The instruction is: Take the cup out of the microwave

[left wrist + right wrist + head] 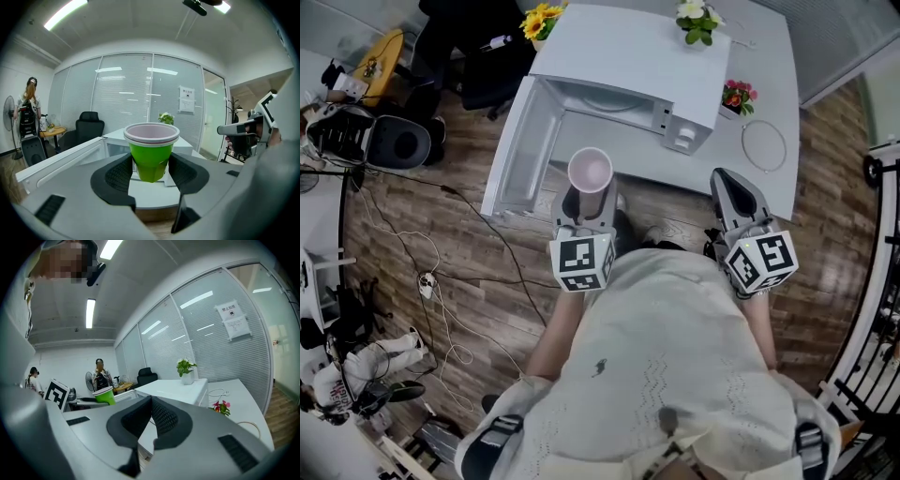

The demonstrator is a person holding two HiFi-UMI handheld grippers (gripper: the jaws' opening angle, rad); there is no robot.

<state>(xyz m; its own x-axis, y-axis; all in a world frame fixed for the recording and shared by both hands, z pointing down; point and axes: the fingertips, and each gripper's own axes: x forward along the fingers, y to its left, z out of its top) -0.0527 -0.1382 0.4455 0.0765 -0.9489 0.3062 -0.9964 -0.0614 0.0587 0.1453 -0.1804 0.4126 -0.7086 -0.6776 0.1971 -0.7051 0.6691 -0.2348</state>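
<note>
1. The green cup (151,157) stands upright, clamped between the fingers (119,174) of the left gripper (151,173).
2. The jaws of the right gripper (149,422) are closed together and empty.
3. Only the head view shows the cup in front of the open microwave (623,52).

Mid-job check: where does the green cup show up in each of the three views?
Head view: the green cup is at centre, seen from above, held in the left gripper in front of the open microwave.
Left gripper view: dead centre, gripped between the jaws.
Right gripper view: small, left of centre.
Shared landmark: the potted plant on top of the microwave, visible in all three.
</note>
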